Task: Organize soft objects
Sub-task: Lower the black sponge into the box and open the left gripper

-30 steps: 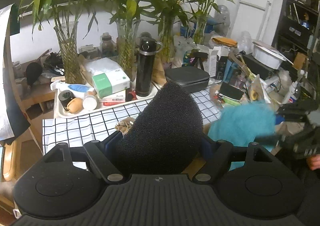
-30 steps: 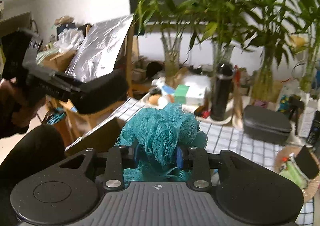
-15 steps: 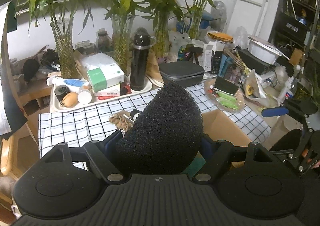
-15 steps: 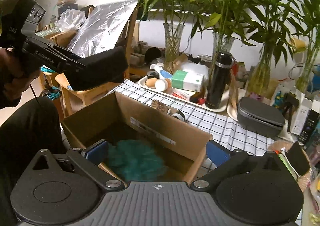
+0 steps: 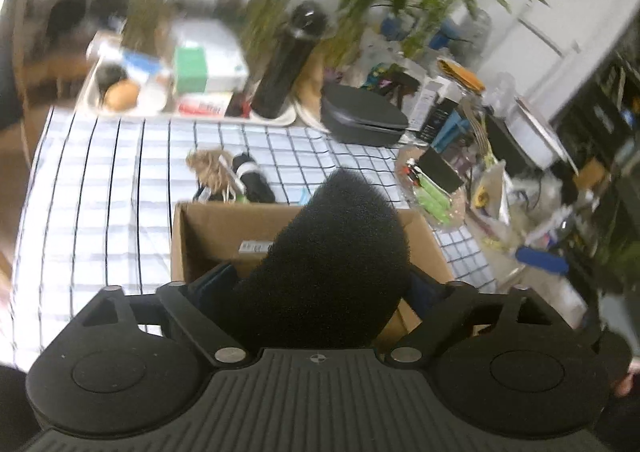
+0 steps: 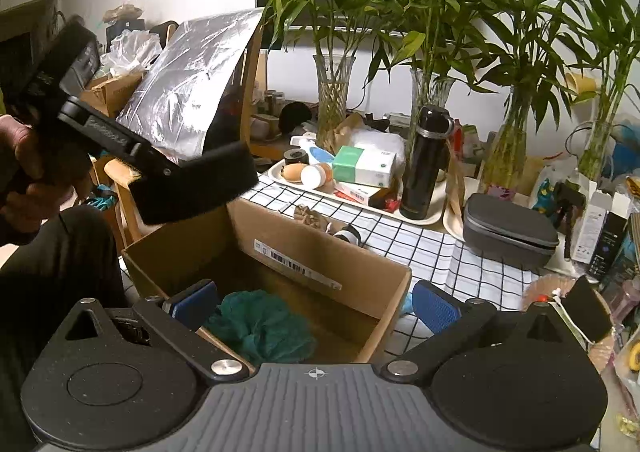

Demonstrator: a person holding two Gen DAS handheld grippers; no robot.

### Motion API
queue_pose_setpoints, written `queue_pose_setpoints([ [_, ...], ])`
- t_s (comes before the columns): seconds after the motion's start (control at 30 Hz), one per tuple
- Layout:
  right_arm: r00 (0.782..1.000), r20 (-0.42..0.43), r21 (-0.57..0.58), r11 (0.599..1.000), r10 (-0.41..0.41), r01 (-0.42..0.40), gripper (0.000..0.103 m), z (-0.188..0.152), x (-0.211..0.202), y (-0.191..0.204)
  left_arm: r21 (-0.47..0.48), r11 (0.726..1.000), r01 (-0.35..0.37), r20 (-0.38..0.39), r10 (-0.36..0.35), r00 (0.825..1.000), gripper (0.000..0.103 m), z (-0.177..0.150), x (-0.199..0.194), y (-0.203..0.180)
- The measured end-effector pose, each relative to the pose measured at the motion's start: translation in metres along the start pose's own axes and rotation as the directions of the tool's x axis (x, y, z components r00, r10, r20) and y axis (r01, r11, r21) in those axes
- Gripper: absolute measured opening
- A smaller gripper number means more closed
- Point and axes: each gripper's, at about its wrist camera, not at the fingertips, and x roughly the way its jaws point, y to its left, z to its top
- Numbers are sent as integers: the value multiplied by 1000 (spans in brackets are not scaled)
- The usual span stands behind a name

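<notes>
My left gripper (image 5: 320, 288) is shut on a black foam sponge (image 5: 332, 260) and holds it above the open cardboard box (image 5: 208, 228). From the right wrist view the sponge (image 6: 200, 184) hangs over the box's left rim (image 6: 168, 240). My right gripper (image 6: 314, 304) is open and empty above the box. A teal mesh bath pouf (image 6: 260, 326) lies on the box floor below it.
The box stands on a checked tablecloth (image 5: 100, 192). Behind it are a small black-and-white object (image 5: 250, 174), a white tray (image 6: 360, 200) with a black flask (image 6: 426, 160), a grey case (image 6: 508, 228) and glass vases with bamboo (image 6: 334, 96). Clutter fills the right side (image 5: 500, 172).
My left gripper has swung with the sponge over the box and tilted down. My right gripper stays open above the pouf, which it released into the box earlier.
</notes>
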Motion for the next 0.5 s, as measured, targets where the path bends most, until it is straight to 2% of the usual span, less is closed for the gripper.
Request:
queue_pose_setpoints([
  [0.07,1000,1,-1,1000,-2,2,103,0,0,0,-21,1000,3,9,-3,1000,98,0,-2,4],
  [0.13,1000,1,2,1000,-5,5,103,0,0,-1,-36,999,13,24,-12,1000,98,-1,-5,8],
  [0.23,1000,-2,8,1000,-4,4,103,-1,0,-2,-37,999,-10,27,11,1000,98,-1,-10,9],
  [0.5,1000,-22,45,999,1,0,103,-5,3,-8,69,987,-143,28,142,990,98,-10,-17,12],
])
